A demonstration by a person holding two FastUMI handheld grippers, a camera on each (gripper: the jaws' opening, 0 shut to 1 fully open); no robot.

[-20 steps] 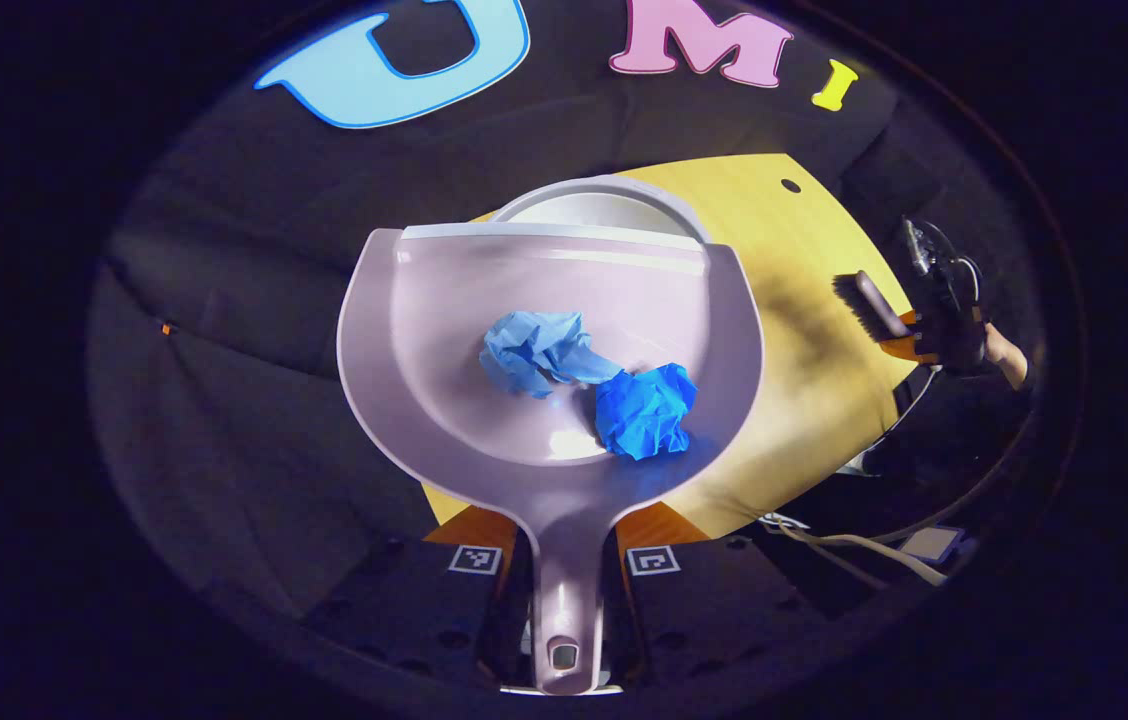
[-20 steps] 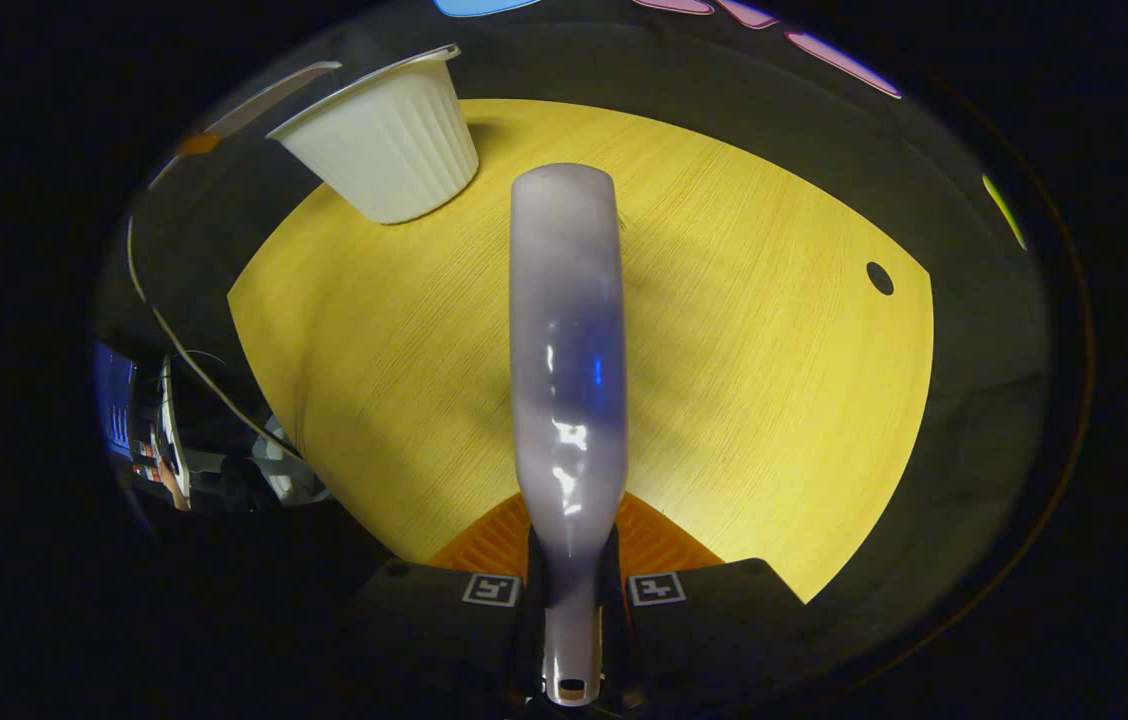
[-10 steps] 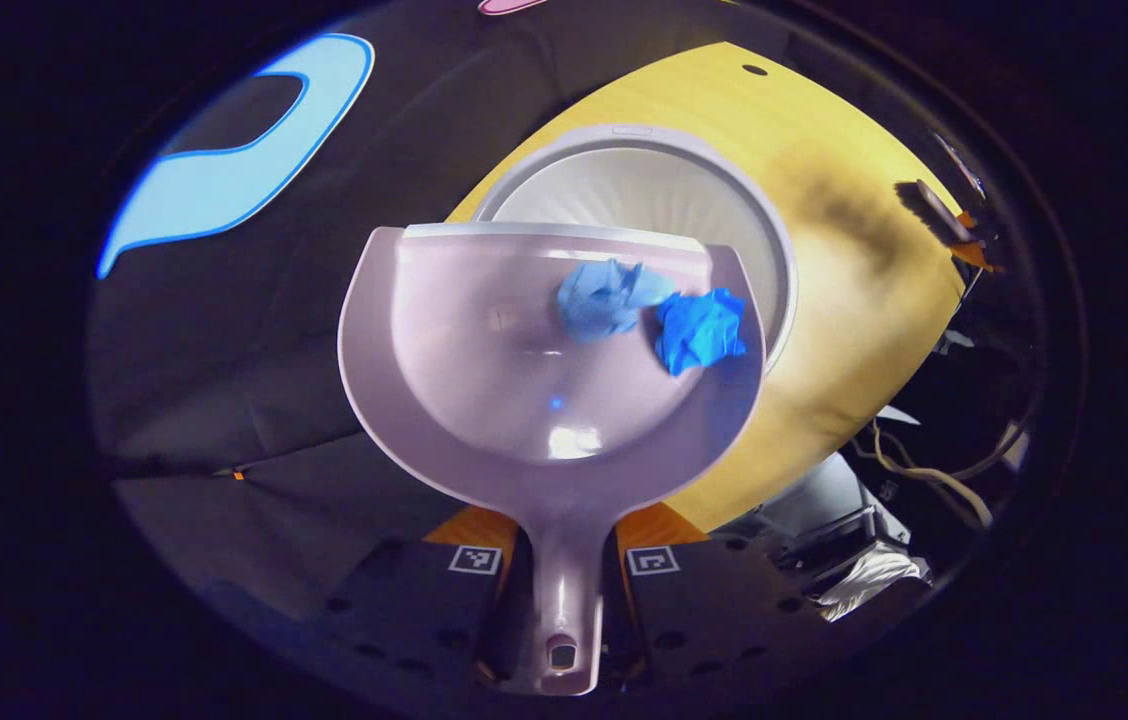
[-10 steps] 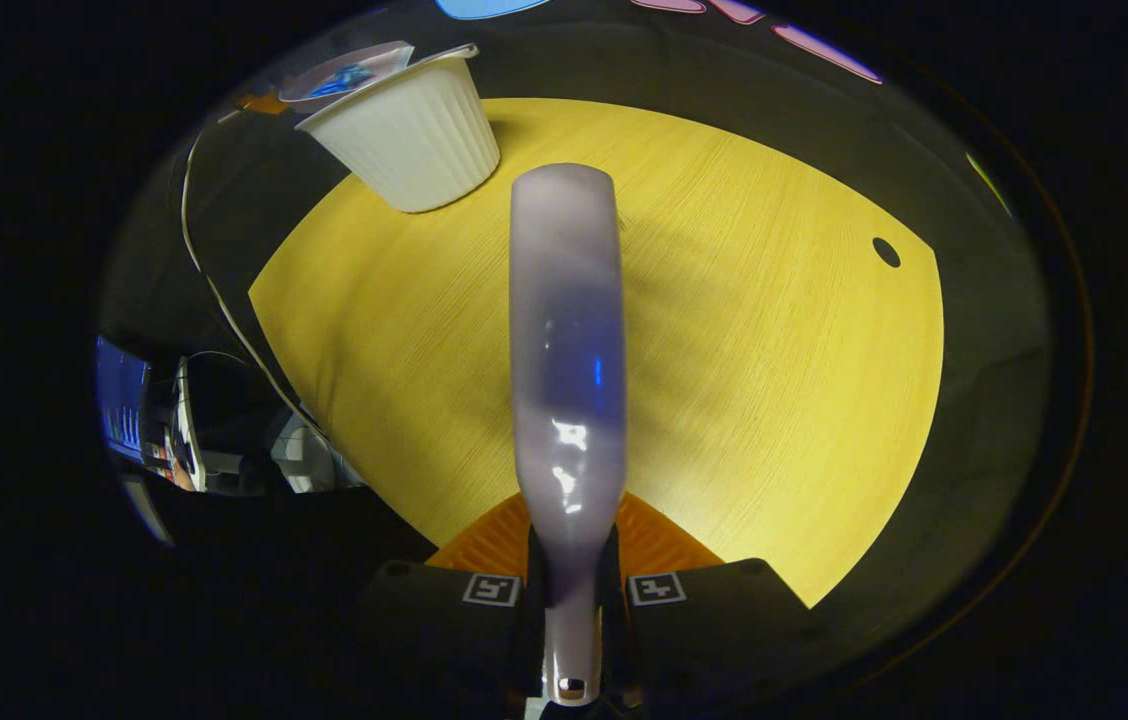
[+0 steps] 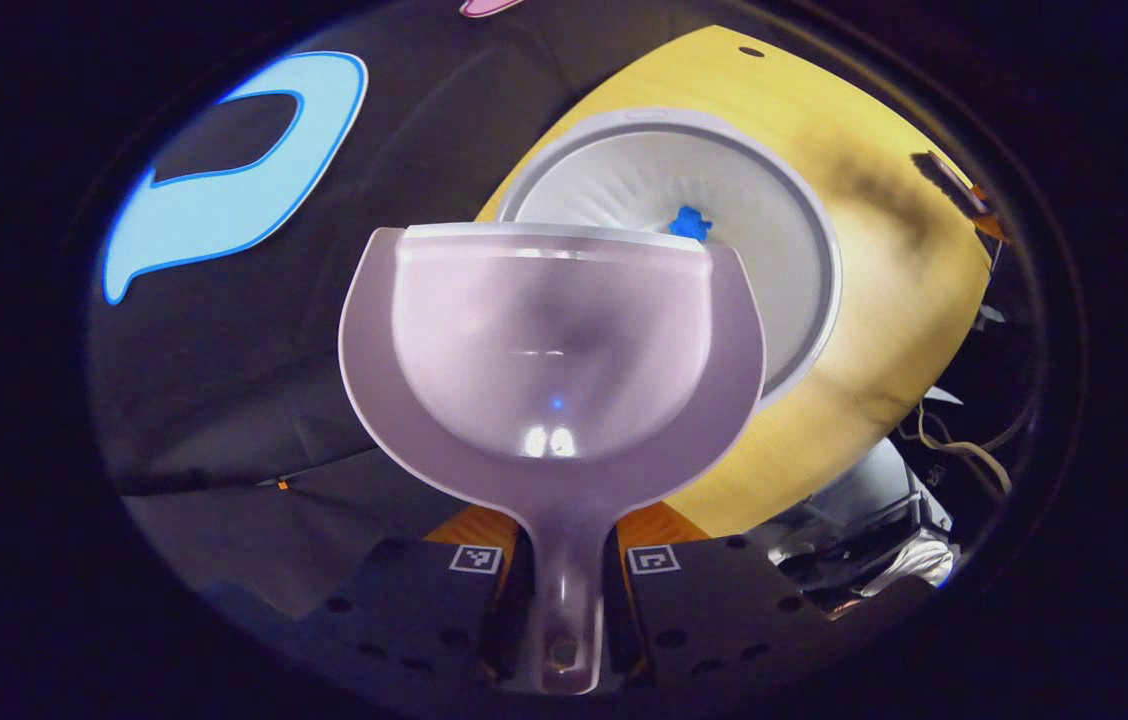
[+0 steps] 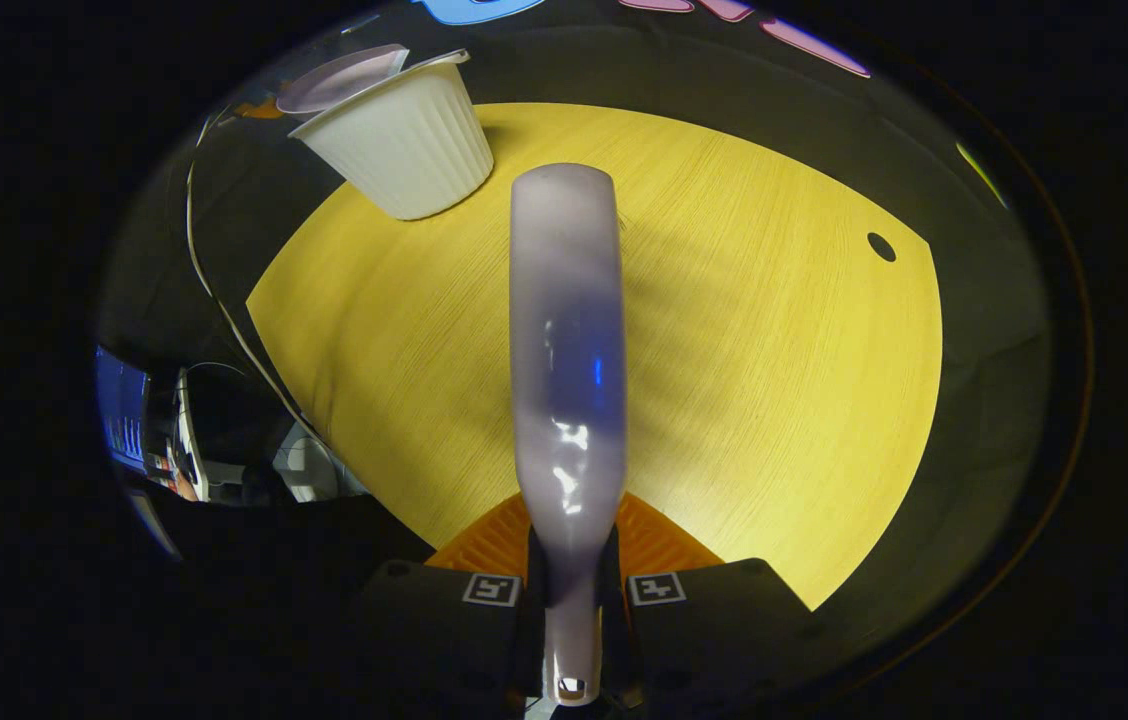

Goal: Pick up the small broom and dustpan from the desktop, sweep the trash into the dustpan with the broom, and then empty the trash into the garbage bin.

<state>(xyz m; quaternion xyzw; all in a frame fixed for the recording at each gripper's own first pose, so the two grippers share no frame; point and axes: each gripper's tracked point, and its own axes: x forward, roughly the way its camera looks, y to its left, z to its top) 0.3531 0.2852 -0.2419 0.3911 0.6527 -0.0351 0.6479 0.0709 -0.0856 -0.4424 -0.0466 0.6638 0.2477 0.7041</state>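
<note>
My left gripper [image 5: 564,560] is shut on the handle of the pale lilac dustpan [image 5: 544,350], which is tipped forward over the white ribbed garbage bin [image 5: 774,200]. The pan's bowl holds nothing. A scrap of blue paper trash [image 5: 690,221] shows inside the bin, just past the pan's lip. My right gripper [image 6: 572,585] is shut on the lilac broom [image 6: 564,340], held above the yellow wooden desktop [image 6: 774,380]. In the right gripper view the bin [image 6: 399,135] stands at the far left corner of the desk, with the dustpan [image 6: 339,80] tilted over its rim. The broom's dark bristles [image 5: 939,175] appear far right in the left gripper view.
A small dark hole [image 6: 881,246] marks the desktop near its far right edge. Cables [image 5: 964,450] and equipment lie below the desk's edge on the near side. Black cloth wall surrounds the desk.
The dustpan tipped further over the bin and both blue paper balls slid out of it into the bin. The broom and right gripper stayed nearly still.
</note>
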